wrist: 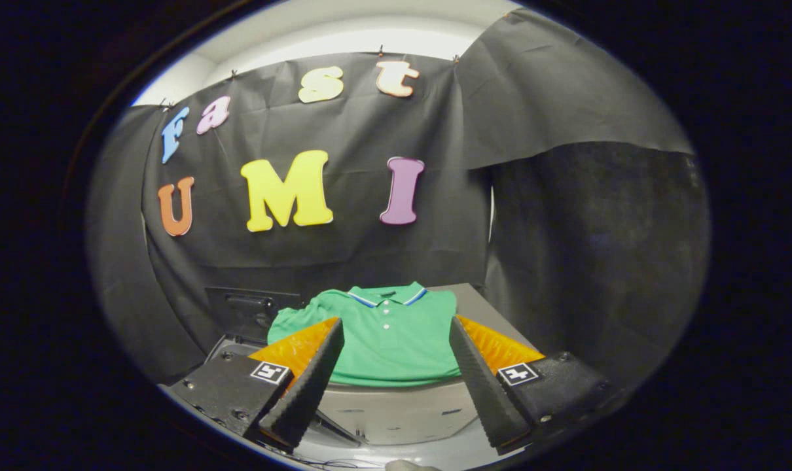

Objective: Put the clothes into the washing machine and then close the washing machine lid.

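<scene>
the claw [396,356] is spread wide and holds nothing. a folded green polo shirt with a blue-and-white trimmed collar [383,340] lies just ahead of the fingers, on the flat top of a pale grey washing machine [396,412]. by my reading nothing is done yet: the shirt is ungrasped, and loading it and closing the lid are both left.

Green shirt [388,340], blue-white striped collar

Walls: black cloth [343,255] pinned up behind, a second black sheet [566,98] overlapping at the right.
Ceiling: pale strip [343,26] above the cloth, brightly lit.
</scene>
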`<action>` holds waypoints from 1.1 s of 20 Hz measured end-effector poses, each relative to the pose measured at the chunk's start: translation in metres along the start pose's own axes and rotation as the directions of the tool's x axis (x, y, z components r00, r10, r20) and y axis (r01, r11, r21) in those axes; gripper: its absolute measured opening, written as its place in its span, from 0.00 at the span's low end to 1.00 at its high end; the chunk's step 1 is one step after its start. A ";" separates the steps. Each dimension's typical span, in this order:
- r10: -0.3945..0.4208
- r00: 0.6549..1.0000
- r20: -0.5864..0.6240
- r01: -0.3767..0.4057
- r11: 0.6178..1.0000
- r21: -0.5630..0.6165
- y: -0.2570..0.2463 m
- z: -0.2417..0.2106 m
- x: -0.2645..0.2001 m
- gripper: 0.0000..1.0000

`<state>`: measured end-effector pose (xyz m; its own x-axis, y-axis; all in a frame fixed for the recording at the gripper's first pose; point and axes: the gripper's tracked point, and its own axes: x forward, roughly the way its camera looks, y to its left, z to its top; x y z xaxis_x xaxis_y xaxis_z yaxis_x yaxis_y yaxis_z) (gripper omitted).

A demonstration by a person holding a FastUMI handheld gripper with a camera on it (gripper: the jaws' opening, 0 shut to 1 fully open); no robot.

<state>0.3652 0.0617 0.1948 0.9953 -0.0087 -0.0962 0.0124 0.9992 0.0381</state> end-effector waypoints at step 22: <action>-0.039 0.932 -0.359 0.023 0.999 -0.047 0.008 -0.072 0.148 1.00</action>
<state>0.5056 0.0713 0.1090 0.8932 -0.0326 -0.4485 0.0308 0.9995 -0.0112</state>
